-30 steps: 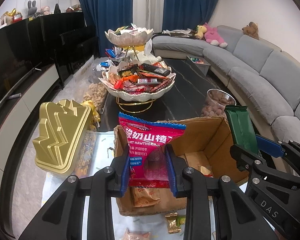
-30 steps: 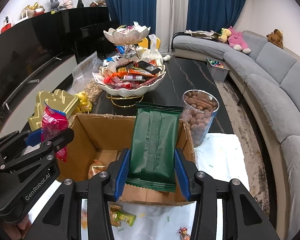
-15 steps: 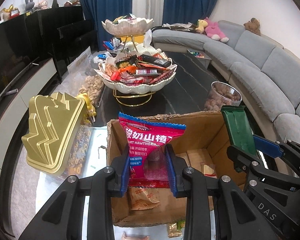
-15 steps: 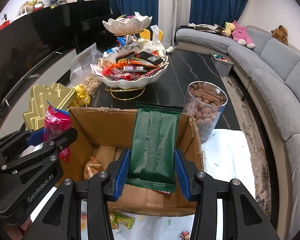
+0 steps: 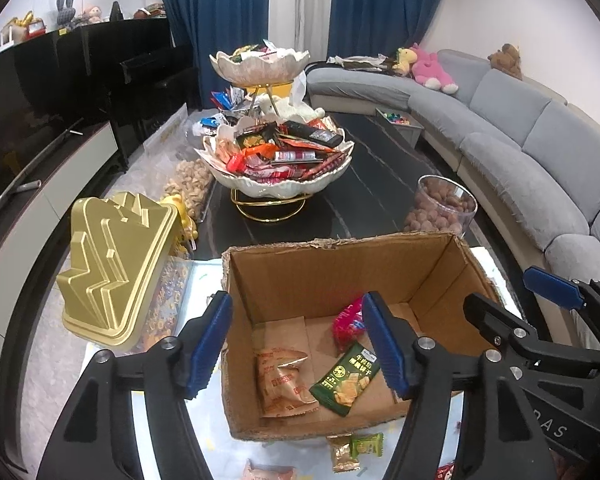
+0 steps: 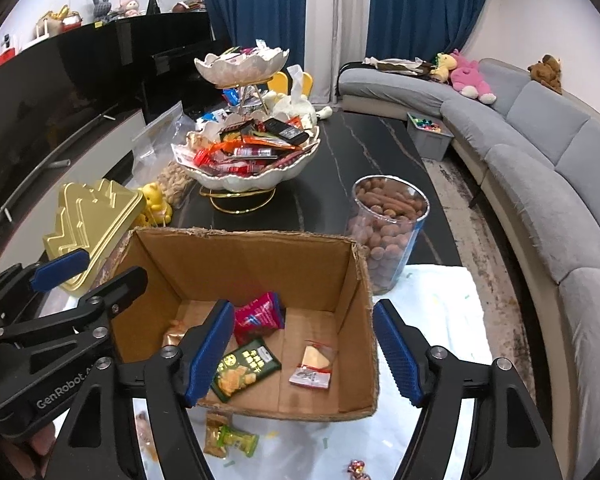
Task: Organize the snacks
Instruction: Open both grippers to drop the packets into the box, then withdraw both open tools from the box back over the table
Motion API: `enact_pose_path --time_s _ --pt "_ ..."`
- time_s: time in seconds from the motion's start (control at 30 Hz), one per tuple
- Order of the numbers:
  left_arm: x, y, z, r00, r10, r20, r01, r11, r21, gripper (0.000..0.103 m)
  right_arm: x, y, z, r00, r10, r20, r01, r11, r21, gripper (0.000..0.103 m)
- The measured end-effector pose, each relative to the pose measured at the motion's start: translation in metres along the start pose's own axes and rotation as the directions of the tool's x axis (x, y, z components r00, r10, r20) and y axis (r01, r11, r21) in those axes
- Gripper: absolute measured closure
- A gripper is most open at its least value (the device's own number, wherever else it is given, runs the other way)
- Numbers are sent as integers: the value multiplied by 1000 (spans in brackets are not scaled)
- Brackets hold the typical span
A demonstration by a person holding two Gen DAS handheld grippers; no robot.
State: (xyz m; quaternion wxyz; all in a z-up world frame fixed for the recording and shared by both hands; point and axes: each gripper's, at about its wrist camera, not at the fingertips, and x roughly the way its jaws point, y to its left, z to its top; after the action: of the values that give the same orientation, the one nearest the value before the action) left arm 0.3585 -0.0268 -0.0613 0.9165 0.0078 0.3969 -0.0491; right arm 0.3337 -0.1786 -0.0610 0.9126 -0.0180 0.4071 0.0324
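An open cardboard box [image 5: 340,276] [image 6: 260,264] stands on the table right in front of both grippers. On its floor lie a red packet [image 5: 346,322] [image 6: 258,316], a green packet [image 5: 346,378] [image 6: 244,370], a tan packet [image 5: 284,380] and a small clear packet [image 6: 314,366]. My left gripper [image 5: 296,344] [image 6: 96,276] hangs over the box's left half, jaws opening, nothing between the pads. Over the right half, my right gripper [image 6: 304,352] [image 5: 516,296] is opening too, and its blue pads hold nothing.
Beyond the box stand a tiered shell-shaped bowl [image 5: 280,192] [image 6: 244,178] heaped with snacks, a gold stepped lid [image 5: 112,272] at left and a clear jar of nuts [image 6: 384,232] at right. Loose packets [image 5: 356,450] [image 6: 228,438] lie on the table before the box. A grey sofa runs along the right.
Both grippers have opened. The red packet left the left gripper and the green packet left the right one; both now lie on the box floor.
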Motion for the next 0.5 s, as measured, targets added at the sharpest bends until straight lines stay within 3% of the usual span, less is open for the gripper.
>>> enact_pose_path --time_s 0.5 --pt "-50 -2 -8 999 14 43 -14 1000 10 33 -48 -4 -7 998 -15 59 15 1000 4 31"
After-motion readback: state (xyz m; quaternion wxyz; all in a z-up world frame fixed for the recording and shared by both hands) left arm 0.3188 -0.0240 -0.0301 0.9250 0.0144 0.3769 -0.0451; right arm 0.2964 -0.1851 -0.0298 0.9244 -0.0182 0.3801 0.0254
